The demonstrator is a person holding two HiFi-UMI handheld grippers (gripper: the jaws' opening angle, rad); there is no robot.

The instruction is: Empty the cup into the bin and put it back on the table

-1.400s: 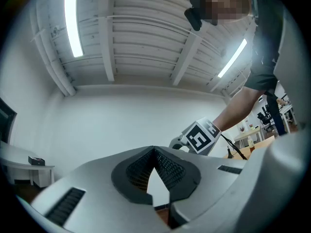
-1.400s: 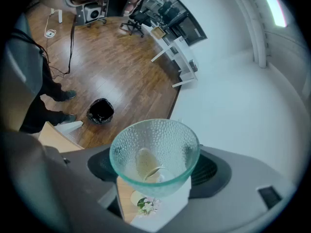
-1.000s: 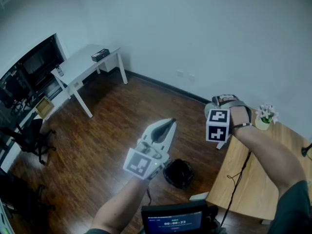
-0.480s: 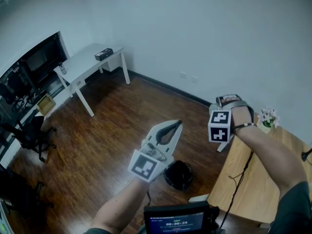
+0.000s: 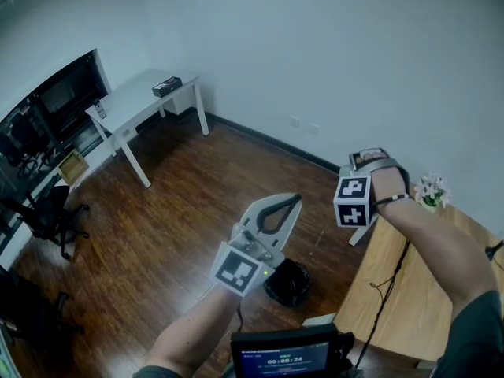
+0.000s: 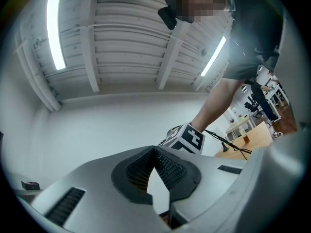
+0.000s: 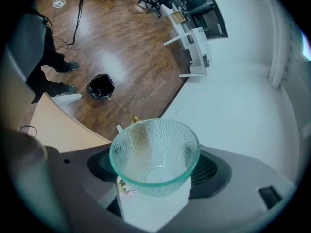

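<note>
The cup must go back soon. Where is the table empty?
The cup fits on the bare wood of the table, between the black cable and the arm. The far corner is taken by the flower pot.

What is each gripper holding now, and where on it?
Right gripper clamps the glass cup by its lower sides, near the base. Left gripper holds nothing.

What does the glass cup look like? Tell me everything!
The cup is clear, greenish, bumpy glass, wide at the rim, narrow at the bottom. The right gripper clamps its sides, holding it tipped in the air. It looks nearly empty; a thin brown trickle falls from its rim toward the black bin.
</note>
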